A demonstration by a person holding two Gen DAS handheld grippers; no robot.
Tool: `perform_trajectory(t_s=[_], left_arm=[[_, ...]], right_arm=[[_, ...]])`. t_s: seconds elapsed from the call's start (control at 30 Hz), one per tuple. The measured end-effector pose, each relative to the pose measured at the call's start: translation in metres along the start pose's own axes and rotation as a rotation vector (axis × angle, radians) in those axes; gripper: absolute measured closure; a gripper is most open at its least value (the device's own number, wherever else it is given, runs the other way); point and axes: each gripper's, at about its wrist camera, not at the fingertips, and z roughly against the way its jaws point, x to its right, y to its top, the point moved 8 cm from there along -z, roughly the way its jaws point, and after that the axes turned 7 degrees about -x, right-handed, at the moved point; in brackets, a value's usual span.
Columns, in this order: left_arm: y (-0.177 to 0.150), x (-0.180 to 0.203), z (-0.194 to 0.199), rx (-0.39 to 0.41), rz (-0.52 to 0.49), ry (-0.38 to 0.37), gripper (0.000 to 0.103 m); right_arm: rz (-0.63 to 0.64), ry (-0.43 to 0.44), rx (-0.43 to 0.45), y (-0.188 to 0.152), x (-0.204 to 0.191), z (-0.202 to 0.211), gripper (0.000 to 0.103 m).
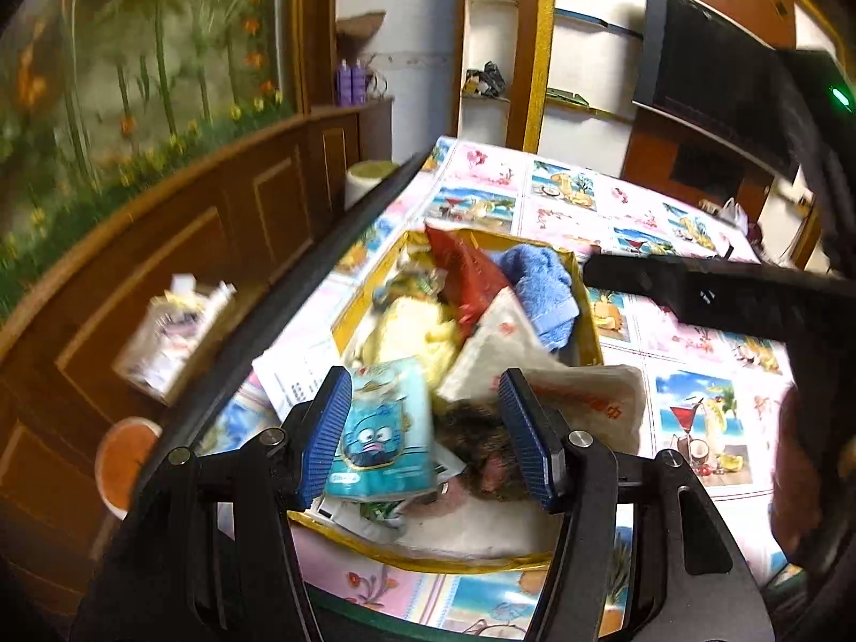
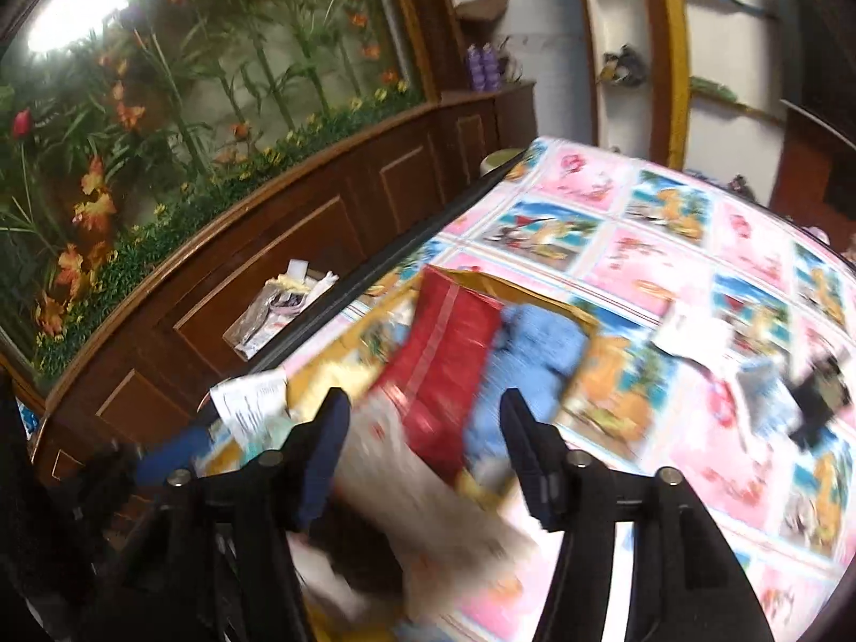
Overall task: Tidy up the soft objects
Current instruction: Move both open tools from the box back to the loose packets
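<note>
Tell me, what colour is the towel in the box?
Blue. The towel shows best in the left wrist view.

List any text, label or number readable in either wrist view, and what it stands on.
None reads cleanly.
White bag: red characters, turned and blurred, unreadable.
Teal cartoon packet: small label print at its bottom edge, too small.
Printed paper sheet: rows of fine print, too small.
Red packet: no legible print.
Right wrist view: motion blur, nothing legible.

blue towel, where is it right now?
In the left wrist view the blue towel lies in the far right corner of the yellow box, right of the red packet; the right wrist view shows the same.
</note>
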Motion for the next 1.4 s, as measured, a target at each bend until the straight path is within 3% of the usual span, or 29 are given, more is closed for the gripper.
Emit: perform_trajectory(t_s=[0.17,0.37,0.93,1.0,1.17,1.23,1.4], left_arm=[[0.000,0.031,0.006,0.011,-0.058,0.008,0.045],[-0.001,0.068,0.017,0.027,-0.139,0.040,0.045],[-0.006,0.118,0.007,-0.015,-0.250,0.048,0.045],[-0.005,0.120,0.003,-0.040,-0.251,0.012,0.045],[0.014,0.134,-0.020,-0.188,-0.187,-0.251,0.045],[0.030,0.145,-0.033,-0.227,-0.165,-0.320,0.045],[0.080,0.184,-0.082,-0.248,-0.221,-0.301,0.045]], right_arm=[[-0.039,-0.069,0.032,-0.035,0.034,0.022,0.040],[-0.120,-0.086,0.038,-0.061,0.076,0.039,0.040],[-0.206,-0.097,0.064,-0.089,0.131,0.060,0.040],[-0.211,-0.102,0.066,-0.089,0.138,0.061,0.040],[-0.314,-0.172,0.123,-0.076,0.189,0.075,0.040],[-0.375,-0.204,0.156,-0.069,0.220,0.079,0.040],[-0.501,-0.237,0.209,-0.069,0.278,0.087,0.040]])
